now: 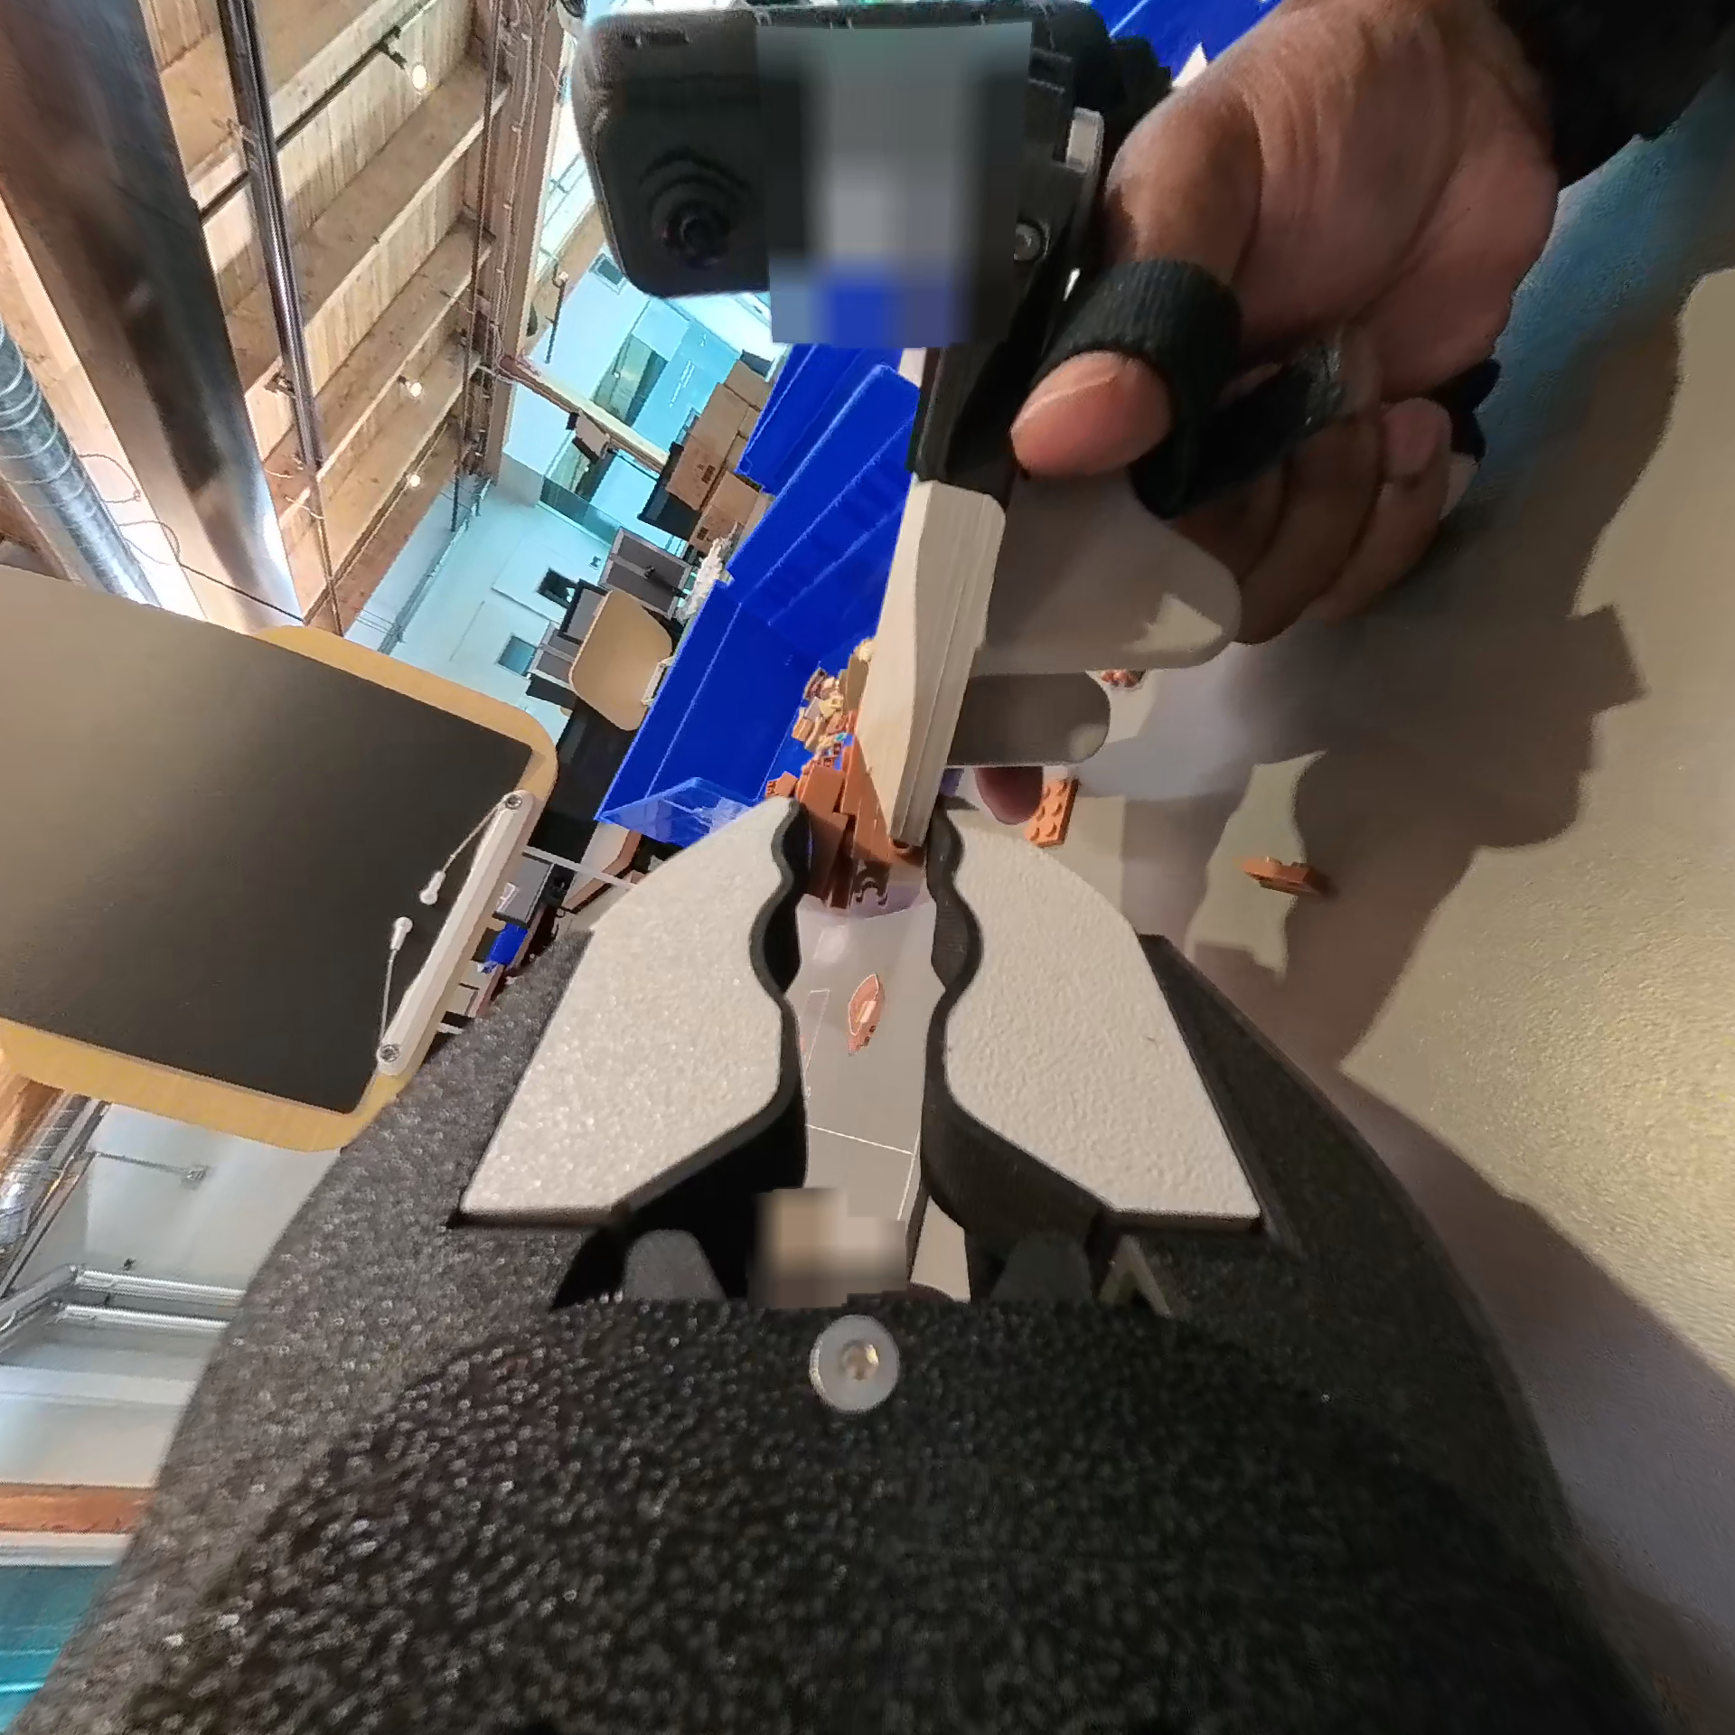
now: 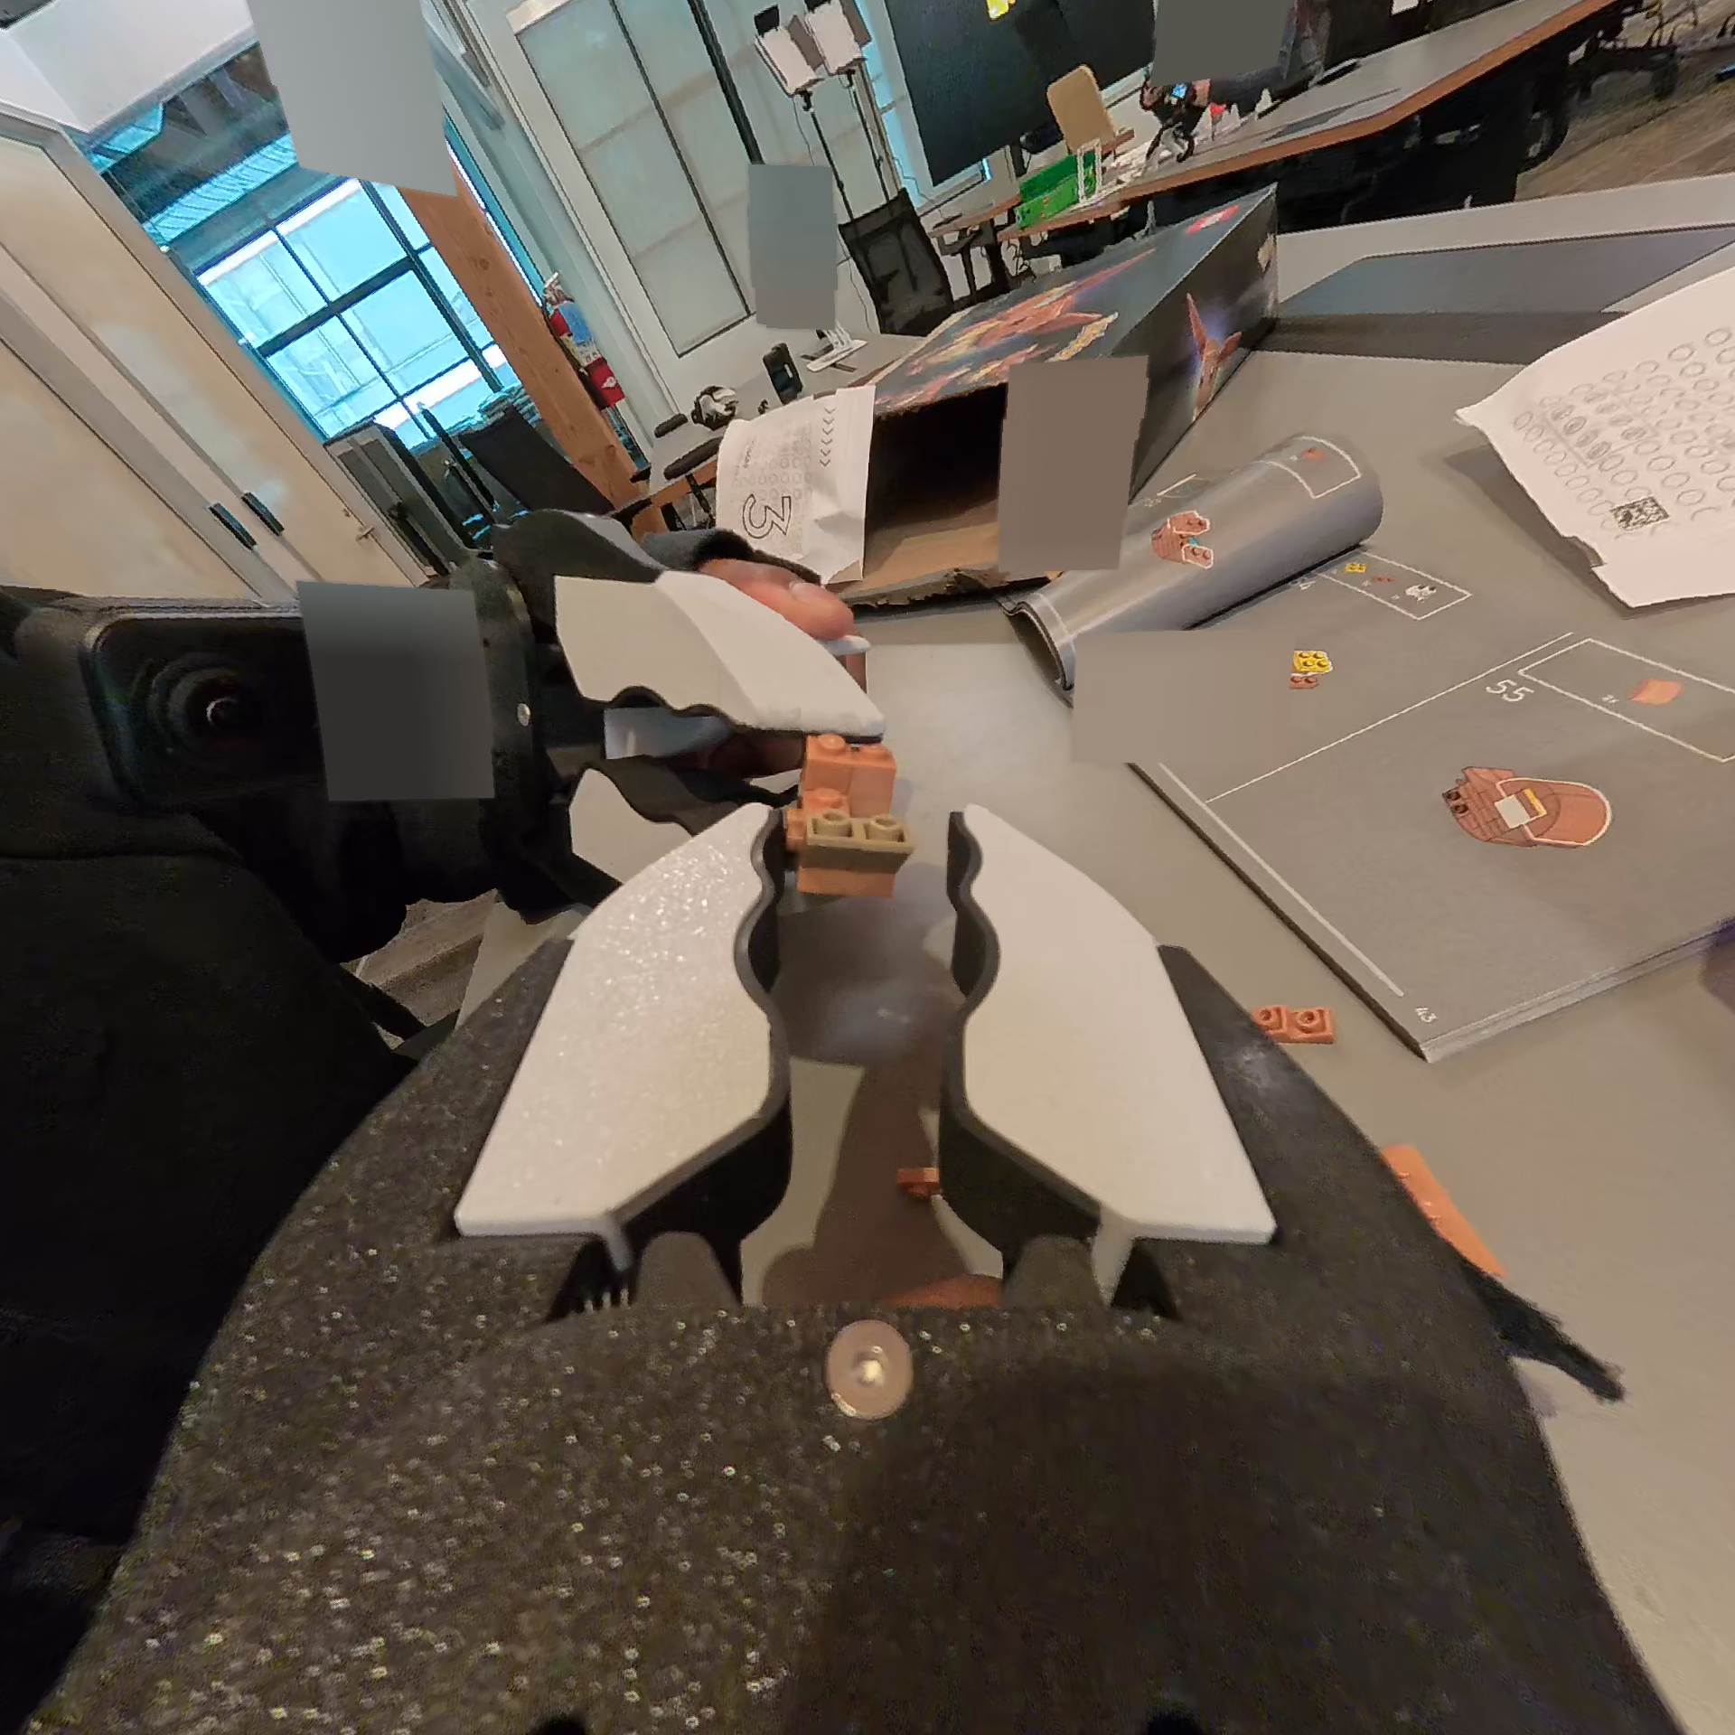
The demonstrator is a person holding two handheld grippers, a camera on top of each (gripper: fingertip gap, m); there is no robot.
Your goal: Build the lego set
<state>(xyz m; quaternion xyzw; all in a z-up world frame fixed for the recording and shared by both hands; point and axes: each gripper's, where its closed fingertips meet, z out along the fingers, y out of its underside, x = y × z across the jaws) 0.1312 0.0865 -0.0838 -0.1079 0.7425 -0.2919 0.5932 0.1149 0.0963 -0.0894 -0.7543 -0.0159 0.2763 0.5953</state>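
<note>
Left gripper (image 1: 868, 850) has its two grey fingers clamped on a small chunk of snapped-together reddish-brown plastic bricks (image 1: 850, 864). In the right wrist view that same chunk (image 2: 850, 817) hangs under the left gripper's upper finger, and it has a tan two-stud brick (image 2: 859, 836) stuck on the near side.

Right gripper (image 2: 868, 845) sits narrowly parted. The brick chunk is up against its left pad while the right pad stands clear of it, so it isn't gripping anything. From the left wrist view the right gripper's fingers come in from above and seem to touch the bricks at the tips, but that bit is blurry, so I can't really tell.

A bare hand (image 1: 1314, 310) with a black strap over one finger holds the right gripper.

Everything hovers above a grey tabletop (image 2: 986, 751). Loose reddish-brown plates lie on it: a two-stud one (image 2: 1296, 1021) just beside the open grey instruction booklet (image 2: 1408, 845), another (image 1: 1282, 875) off to the side. Further out there's a dark printed cardboard box with its end torn open (image 2: 1080, 376), a white paper bag (image 2: 798, 479) leaning at it, a printed white sheet (image 2: 1624, 451), and blue plastic bins (image 1: 798, 563) behind a pile of more brown bricks.
</note>
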